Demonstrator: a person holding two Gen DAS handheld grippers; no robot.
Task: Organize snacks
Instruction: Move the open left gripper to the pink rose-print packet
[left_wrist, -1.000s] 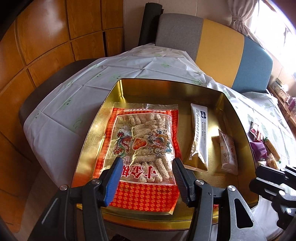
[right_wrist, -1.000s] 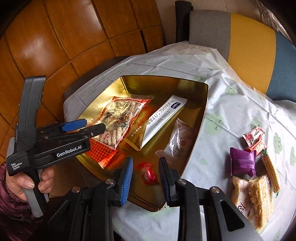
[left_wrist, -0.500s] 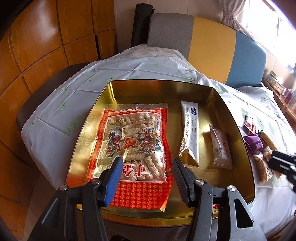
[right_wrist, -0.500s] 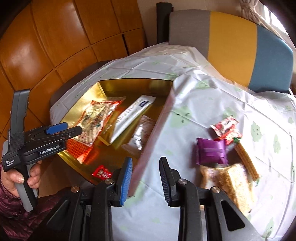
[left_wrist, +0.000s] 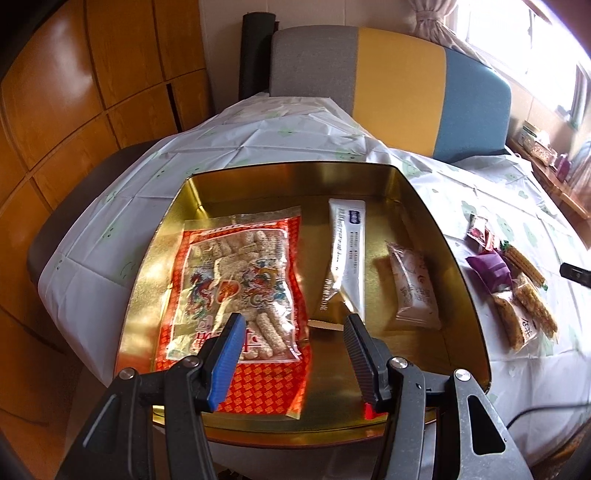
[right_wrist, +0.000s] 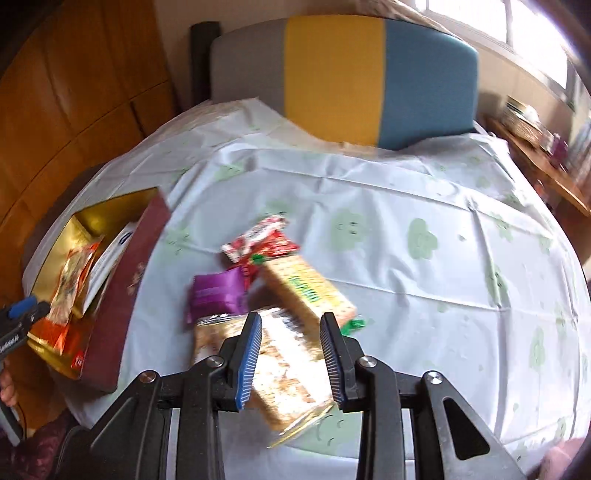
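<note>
A gold tin tray (left_wrist: 458, 280) holds a big red bag of rice sticks (left_wrist: 240, 295), a long white sachet (left_wrist: 347, 251), a pale pink packet (left_wrist: 413, 291) and a small red candy (left_wrist: 369, 410) near its front rim. My left gripper (left_wrist: 291, 354) is open and empty above the tray's near edge. On the cloth to the right lie loose snacks: a purple packet (right_wrist: 218, 291), red packets (right_wrist: 262, 240), a green-striped cracker pack (right_wrist: 306, 288) and a clear bag of rice cakes (right_wrist: 280, 365). My right gripper (right_wrist: 291, 354) is open just above the rice cake bag.
The tray (right_wrist: 107, 310) shows its maroon outer wall in the right wrist view. A white cloth with green prints (right_wrist: 424, 236) covers the table. A grey, yellow and blue chair back (right_wrist: 351, 74) stands behind it. Wooden panels (left_wrist: 92, 92) are on the left.
My right gripper has swung right, away from the tray, and now hangs over the loose snacks on the cloth. My left gripper has stayed over the tray's near edge, open.
</note>
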